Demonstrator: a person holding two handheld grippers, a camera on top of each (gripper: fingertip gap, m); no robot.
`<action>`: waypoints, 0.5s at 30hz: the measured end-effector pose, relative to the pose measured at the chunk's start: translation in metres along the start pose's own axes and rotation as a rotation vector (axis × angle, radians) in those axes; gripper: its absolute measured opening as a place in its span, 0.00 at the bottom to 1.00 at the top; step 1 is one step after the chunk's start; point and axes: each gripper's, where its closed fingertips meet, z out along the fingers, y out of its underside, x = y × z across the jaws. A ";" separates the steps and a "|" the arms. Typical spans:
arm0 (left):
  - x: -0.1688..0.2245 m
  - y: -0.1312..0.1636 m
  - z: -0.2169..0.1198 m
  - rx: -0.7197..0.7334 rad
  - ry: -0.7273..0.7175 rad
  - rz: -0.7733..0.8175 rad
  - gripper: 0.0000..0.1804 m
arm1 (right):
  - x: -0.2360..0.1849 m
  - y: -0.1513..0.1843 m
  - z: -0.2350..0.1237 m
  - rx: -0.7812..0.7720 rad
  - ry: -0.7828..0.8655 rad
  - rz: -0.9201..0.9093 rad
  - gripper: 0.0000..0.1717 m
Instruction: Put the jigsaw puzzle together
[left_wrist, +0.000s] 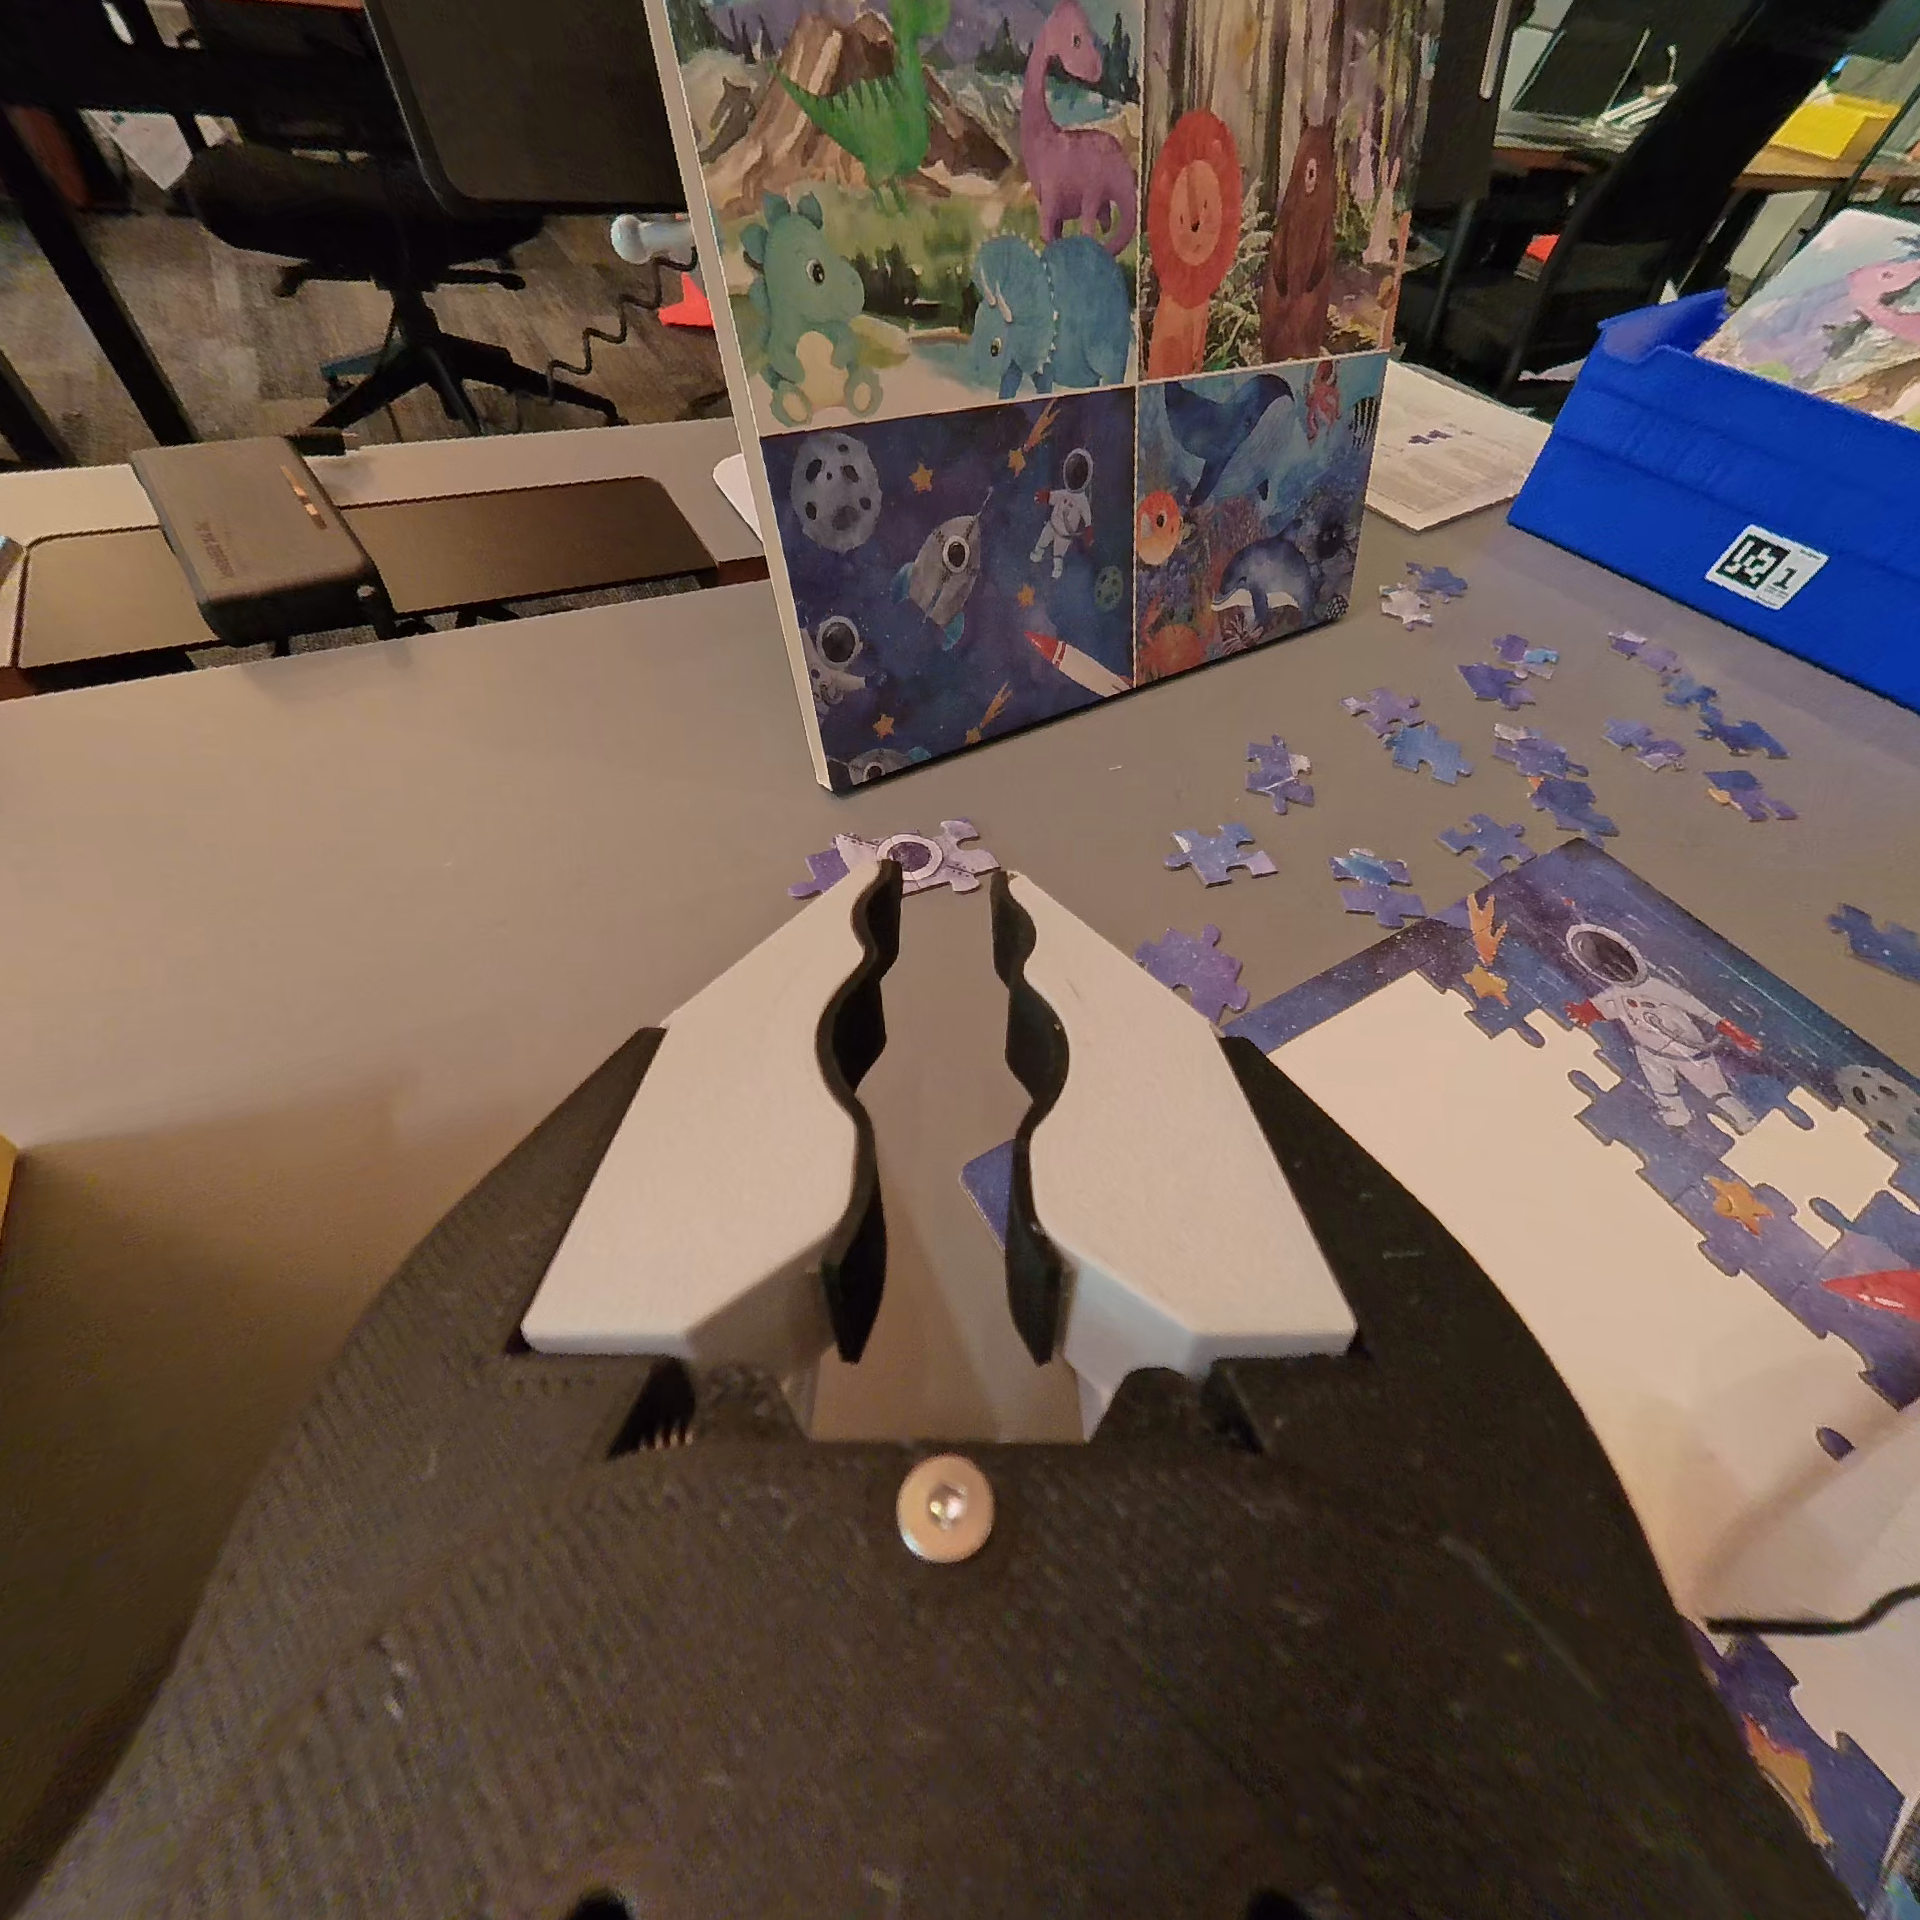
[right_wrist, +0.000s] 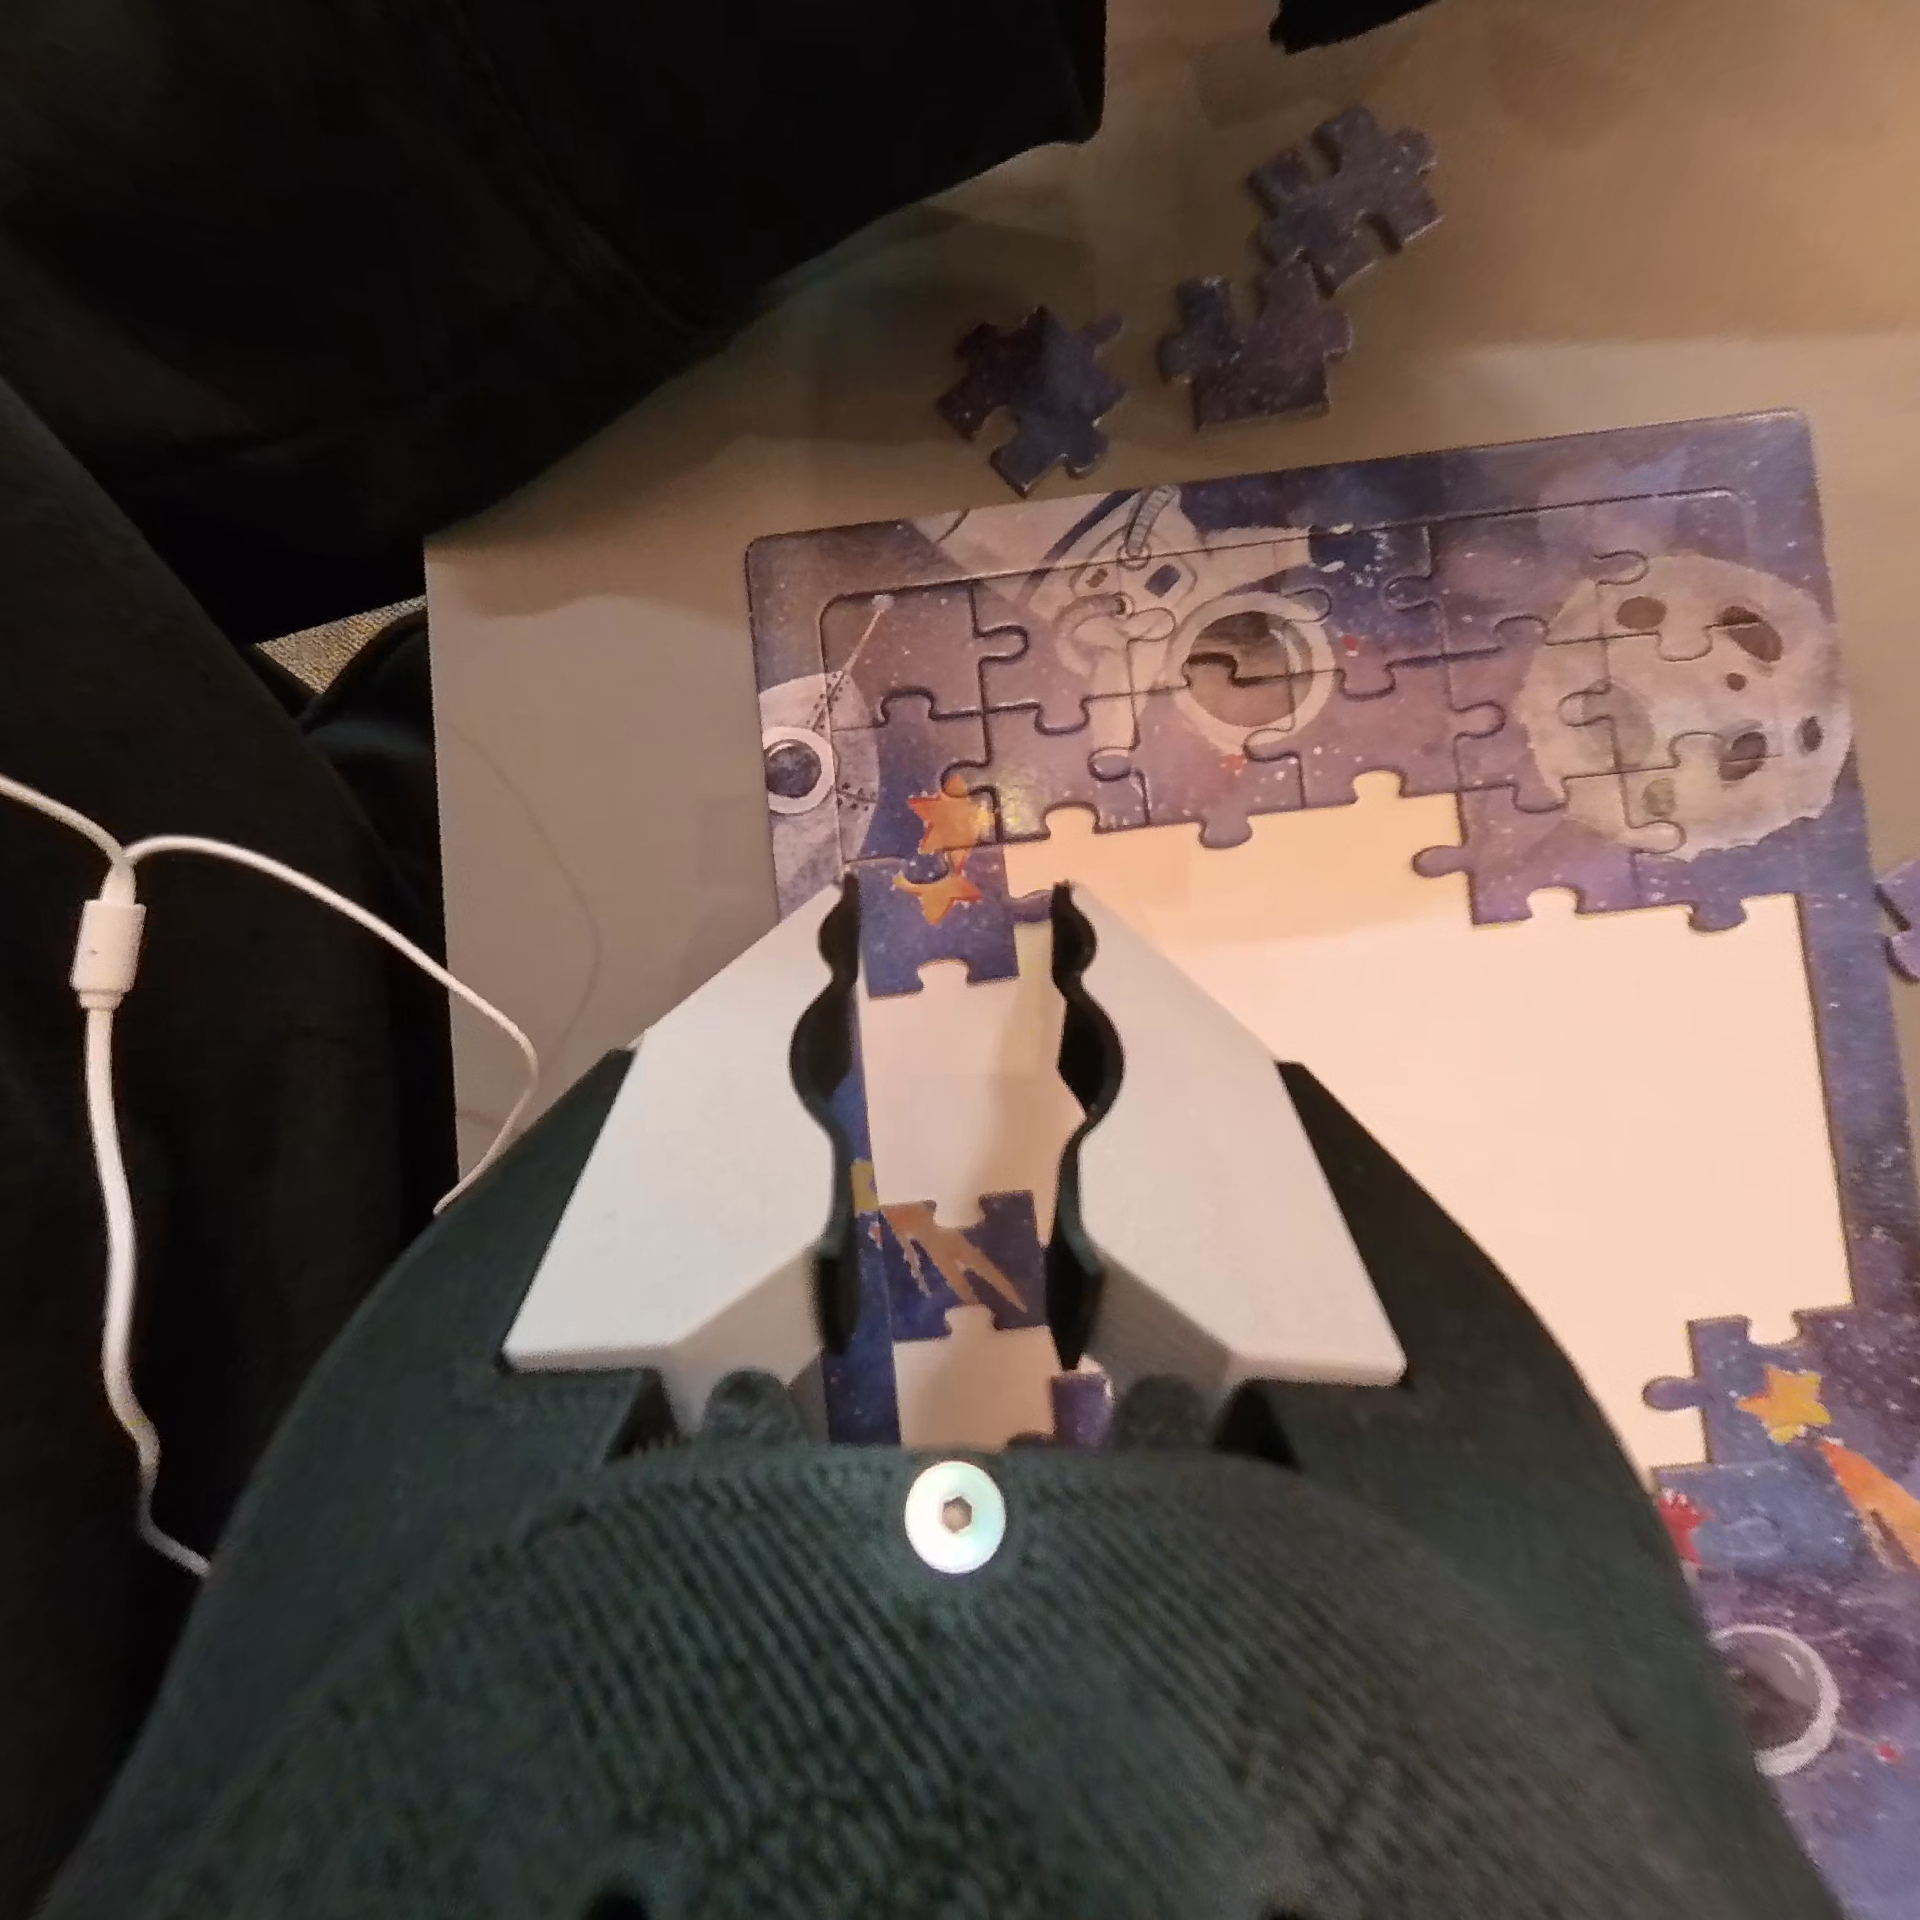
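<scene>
The left hand-held gripper (left_wrist: 943, 878) is low over the grey table (left_wrist: 416, 883) with its jaws narrowly apart and gripping nothing; its fingertips (left_wrist: 883, 883) are at the near edge of a loose lilac puzzle piece (left_wrist: 914, 854) in front of the upright picture box (left_wrist: 1039, 416). The right hand-held gripper (right_wrist: 956, 899) is open and empty over the partly assembled space puzzle (right_wrist: 1299, 675), above a fitted blue star piece (right_wrist: 940, 914) at the left edge of the white unfilled area (right_wrist: 1455, 1091). Further loose pieces (left_wrist: 1538, 748) lie between the puzzle and a blue bin (left_wrist: 1714, 478).
</scene>
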 end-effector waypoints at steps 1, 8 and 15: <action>0.000 0.000 0.000 0.000 0.000 0.000 0.09 | 0.000 0.001 0.000 0.000 -0.002 0.003 0.21; 0.001 0.001 0.001 -0.004 0.000 0.003 0.09 | -0.001 0.009 0.005 -0.003 0.001 0.008 0.26; 0.001 0.001 0.001 -0.007 -0.001 0.004 0.09 | 0.002 0.011 0.004 0.011 0.017 0.002 0.18</action>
